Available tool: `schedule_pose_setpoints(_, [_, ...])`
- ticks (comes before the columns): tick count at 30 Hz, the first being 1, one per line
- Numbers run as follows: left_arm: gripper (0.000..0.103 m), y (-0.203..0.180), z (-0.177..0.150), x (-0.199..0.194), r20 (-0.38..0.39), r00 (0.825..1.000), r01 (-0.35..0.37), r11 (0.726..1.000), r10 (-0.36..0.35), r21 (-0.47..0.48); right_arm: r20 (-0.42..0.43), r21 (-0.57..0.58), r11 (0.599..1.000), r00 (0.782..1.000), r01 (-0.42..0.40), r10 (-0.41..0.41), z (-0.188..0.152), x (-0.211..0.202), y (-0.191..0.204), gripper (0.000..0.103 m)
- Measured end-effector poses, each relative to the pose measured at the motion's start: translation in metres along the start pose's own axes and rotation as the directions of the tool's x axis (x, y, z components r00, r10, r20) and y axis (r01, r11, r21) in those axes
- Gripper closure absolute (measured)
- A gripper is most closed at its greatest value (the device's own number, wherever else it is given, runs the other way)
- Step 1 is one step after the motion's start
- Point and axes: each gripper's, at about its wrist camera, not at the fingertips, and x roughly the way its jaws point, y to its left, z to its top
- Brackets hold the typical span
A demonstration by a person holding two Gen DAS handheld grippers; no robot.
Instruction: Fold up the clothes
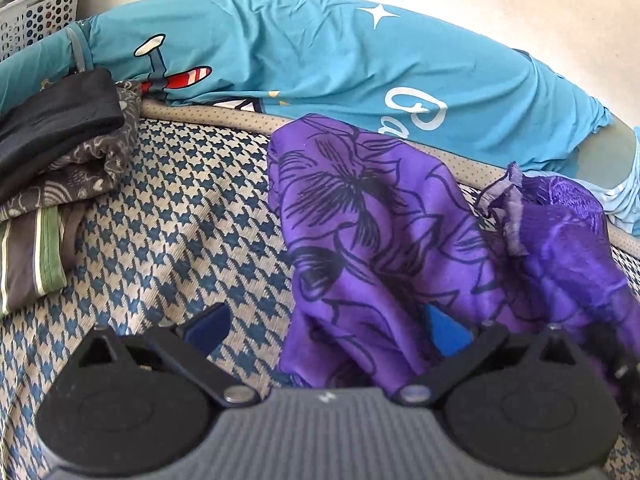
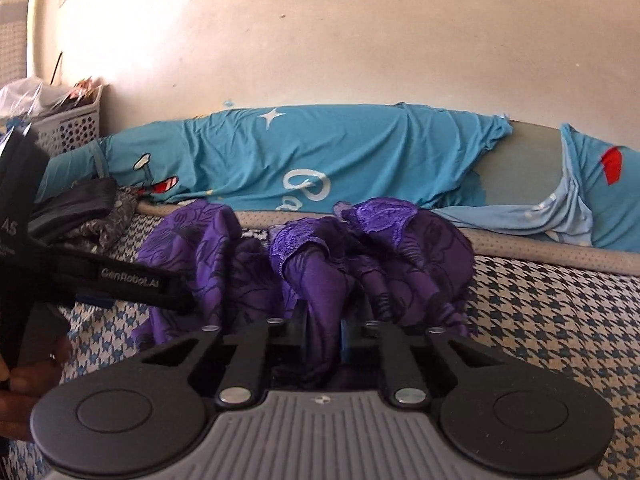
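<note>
Lying bunched on the houndstooth mattress (image 1: 168, 216), the purple garment (image 1: 360, 216) with dark flower outlines is the thing being handled. In the right wrist view the right gripper (image 2: 323, 336) has its two blue pads drawn close together, and a twisted strip of the purple cloth passes straight between them, so it has a firm hold on the garment. The lace-trimmed edge (image 2: 296, 244) of the garment rises in folds just beyond the fingers.

In the left wrist view the left gripper (image 1: 326, 330) stands wide apart. Its left fingertip (image 1: 210, 326) is over bare mattress, and its right fingertip (image 1: 446, 332) is touching or partly under the purple cloth; a fold of the garment hangs into the gap, but the pads are not closed on it. The body of this gripper also appears at the left edge of the right wrist view, held by a hand (image 2: 24, 384).

To the left, a stack of folded clothes (image 1: 60, 148) rests on the mattress, a black piece on top of a grey patterned one. Behind the garment, a long pillow in a blue cover (image 1: 320, 64) lies along the cream wall (image 2: 320, 40). A white perforated basket (image 1: 36, 12) stands in the far left corner.
</note>
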Motion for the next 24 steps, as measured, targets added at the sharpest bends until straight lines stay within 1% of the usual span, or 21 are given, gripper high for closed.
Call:
schedule_pose_setpoints(4, [0.000,-0.002,-0.001,0.000,0.003,1.000,0.003,1.000,-0.003,0.015,0.038,0.099,0.992,0.996,0.077,-0.081,0.009,-0.014,-0.028,0.091])
schedule_pose_setpoints(7, [0.000,-0.006,-0.002,-0.001,0.008,1.000,0.006,0.999,-0.007,0.033,0.037,0.185,0.976,0.991,0.116,-0.125,0.012,-0.024,-0.054,0.092])
schedule_pose_setpoints(9, [0.000,-0.009,-0.004,-0.001,0.011,1.000,0.008,0.999,-0.009,0.047,0.029,0.211,0.964,0.985,0.161,-0.171,0.011,-0.030,-0.067,0.095])
schedule_pose_setpoints(11, [0.000,-0.013,-0.006,-0.002,0.015,1.000,0.011,0.998,-0.012,0.068,0.015,0.219,0.955,0.978,0.199,-0.207,0.008,-0.034,-0.077,0.095])
schedule_pose_setpoints(14, [0.000,-0.018,-0.012,-0.005,0.027,0.999,0.023,0.994,-0.026,0.103,-0.012,0.263,0.944,0.979,0.201,-0.205,0.002,-0.039,-0.091,0.095])
schedule_pose_setpoints(18, [0.000,-0.021,-0.021,-0.007,0.015,0.999,0.047,0.991,-0.049,0.123,-0.052,0.270,0.930,0.968,0.248,-0.244,-0.005,-0.040,-0.101,0.096])
schedule_pose_setpoints(22, [0.000,-0.019,-0.031,-0.010,-0.013,0.996,0.087,0.991,-0.086,0.097,-0.092,0.319,0.906,0.961,0.278,-0.263,-0.011,-0.043,-0.113,0.096])
schedule_pose_setpoints(24, [0.000,-0.017,-0.037,-0.012,-0.020,0.995,0.097,0.991,-0.095,0.098,-0.098,0.313,0.903,0.956,0.295,-0.278,-0.013,-0.045,-0.114,0.096])
